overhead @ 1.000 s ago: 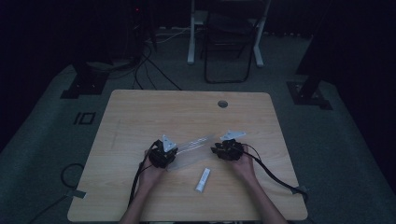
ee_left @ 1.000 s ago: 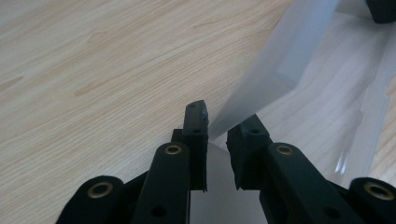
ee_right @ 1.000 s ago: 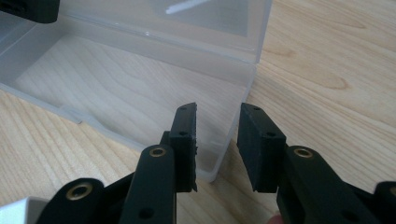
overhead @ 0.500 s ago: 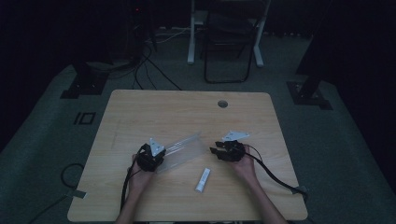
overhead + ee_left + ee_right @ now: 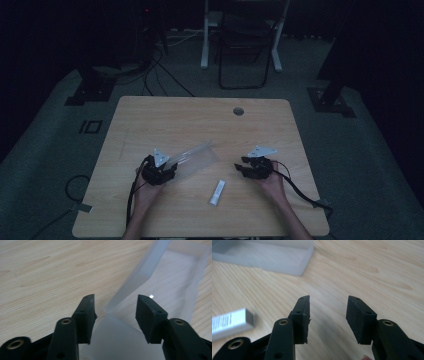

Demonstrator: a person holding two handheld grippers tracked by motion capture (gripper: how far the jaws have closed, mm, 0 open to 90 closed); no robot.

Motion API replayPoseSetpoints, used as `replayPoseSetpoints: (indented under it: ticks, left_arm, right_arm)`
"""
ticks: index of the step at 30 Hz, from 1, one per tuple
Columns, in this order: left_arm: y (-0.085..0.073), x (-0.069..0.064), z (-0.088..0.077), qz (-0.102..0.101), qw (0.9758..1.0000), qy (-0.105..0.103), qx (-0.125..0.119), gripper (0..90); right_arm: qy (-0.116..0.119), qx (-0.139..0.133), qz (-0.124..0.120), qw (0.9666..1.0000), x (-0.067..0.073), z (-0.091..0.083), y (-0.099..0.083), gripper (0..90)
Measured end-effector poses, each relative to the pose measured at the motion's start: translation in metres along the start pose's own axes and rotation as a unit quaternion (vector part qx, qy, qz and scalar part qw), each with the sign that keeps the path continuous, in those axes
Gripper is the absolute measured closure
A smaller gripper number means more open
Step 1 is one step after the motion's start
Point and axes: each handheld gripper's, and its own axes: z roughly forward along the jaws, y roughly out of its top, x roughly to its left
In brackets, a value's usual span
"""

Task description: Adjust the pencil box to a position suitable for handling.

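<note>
Left gripper jaws have just been opening; they are standing apart, straddling the near corner of the clear plastic box, pads seemingly not pressing, though the dim high view is leaving that unsure. Right gripper jaws have also been opening, with bare table between them. It is hovering just right of the box. The small white carton is lying near the box's near side, probably waiting to go in.

Watching my left gripper and right gripper: both showing black bodies, grey three-cornered top plates, black cables trailing. Jaws showing blocky black pads, brass-ringed screw holes. Forearms showing bare, sleeveless.
</note>
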Motion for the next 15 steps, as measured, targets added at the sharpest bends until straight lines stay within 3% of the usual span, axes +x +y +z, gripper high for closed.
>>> replayPoseSetpoints:
  ticks: [9,15]
  left_arm:
    - [-0.003,0.004,-0.015,-0.023,0.9996,-0.017,-0.003,40.9]
    - [-0.007,0.004,-0.031,-0.042,0.9986,-0.032,-0.009,40.2]
  right_arm:
    - [-0.025,0.038,-0.012,0.9989,-0.005,-0.009,-0.022,50.7]
    - [-0.026,0.034,0.0,0.9991,-0.009,-0.009,-0.027,50.0]
